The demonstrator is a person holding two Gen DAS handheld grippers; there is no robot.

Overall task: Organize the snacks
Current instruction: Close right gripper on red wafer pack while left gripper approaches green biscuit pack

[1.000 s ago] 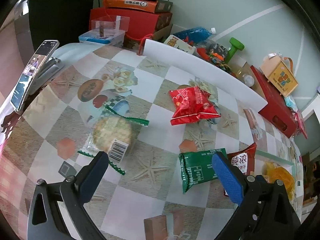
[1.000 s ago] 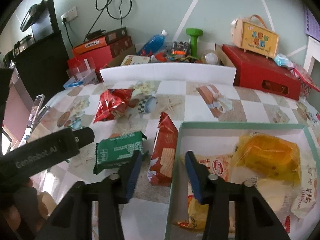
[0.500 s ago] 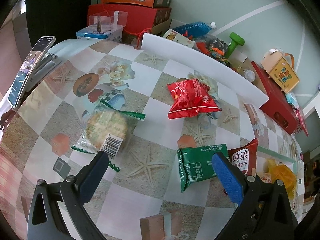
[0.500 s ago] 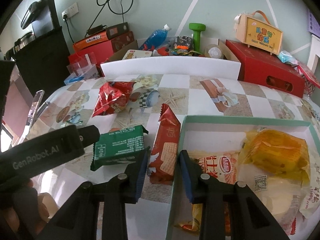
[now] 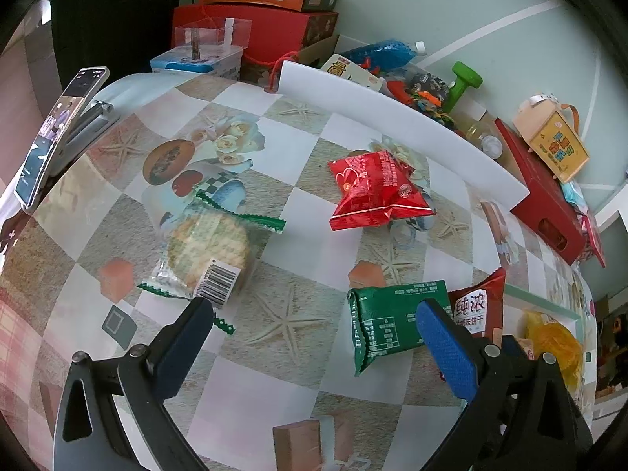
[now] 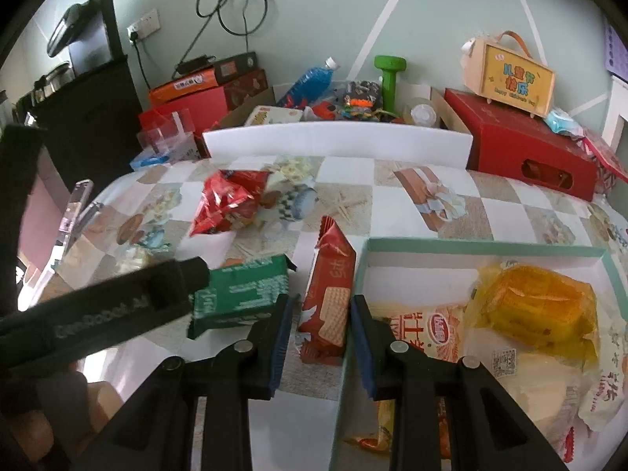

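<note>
The left hand-held gripper hangs with its blue-padded jaws spread wide over the checked bench, nothing between them. Just ahead of its left finger lies a clear cracker packet with green crimped ends. At its right finger lies a green snack packet, a red wafer packet beside that. Further ahead, near centre, sits a puffy red bag, with a white board beyond it
</note>
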